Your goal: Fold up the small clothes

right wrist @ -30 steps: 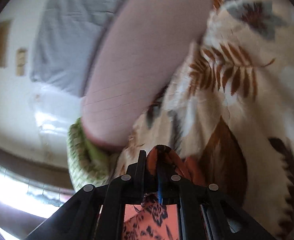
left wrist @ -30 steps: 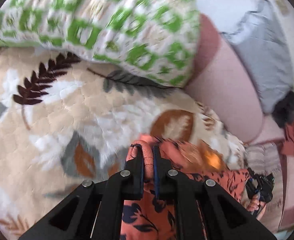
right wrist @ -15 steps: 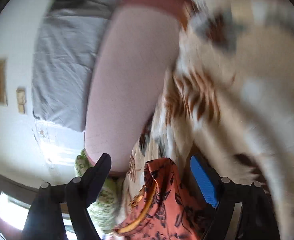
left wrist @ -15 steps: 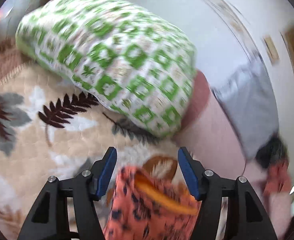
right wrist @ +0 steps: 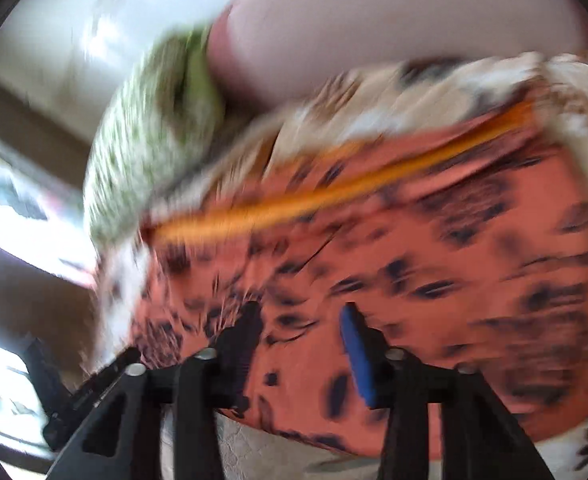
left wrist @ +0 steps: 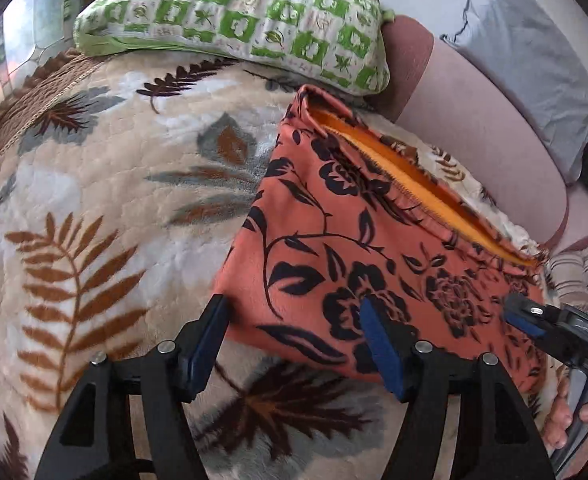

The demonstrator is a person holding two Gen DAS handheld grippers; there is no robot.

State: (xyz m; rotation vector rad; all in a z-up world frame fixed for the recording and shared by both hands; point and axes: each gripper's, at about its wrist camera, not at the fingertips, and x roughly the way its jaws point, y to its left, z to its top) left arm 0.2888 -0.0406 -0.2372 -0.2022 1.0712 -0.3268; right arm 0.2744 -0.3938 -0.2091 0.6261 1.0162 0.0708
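An orange garment (left wrist: 358, 248) with a black flower print and a yellow waistband lies flat on a leaf-patterned blanket (left wrist: 94, 200). My left gripper (left wrist: 294, 344) is open and empty, its jaws over the garment's near left corner. My right gripper (right wrist: 298, 344) is open and empty above the same garment (right wrist: 414, 260), in a blurred view. The right gripper also shows in the left wrist view (left wrist: 534, 320), at the garment's right edge.
A green and white checked pillow (left wrist: 246, 16) lies at the far edge of the blanket. A pink bolster (left wrist: 474, 128) and a grey cloth (left wrist: 534, 52) lie behind the garment. A window is at the left.
Both grippers were shut on the garment's edge one second ago. They have opened and let it go, then pulled back. The garment now lies spread flat.
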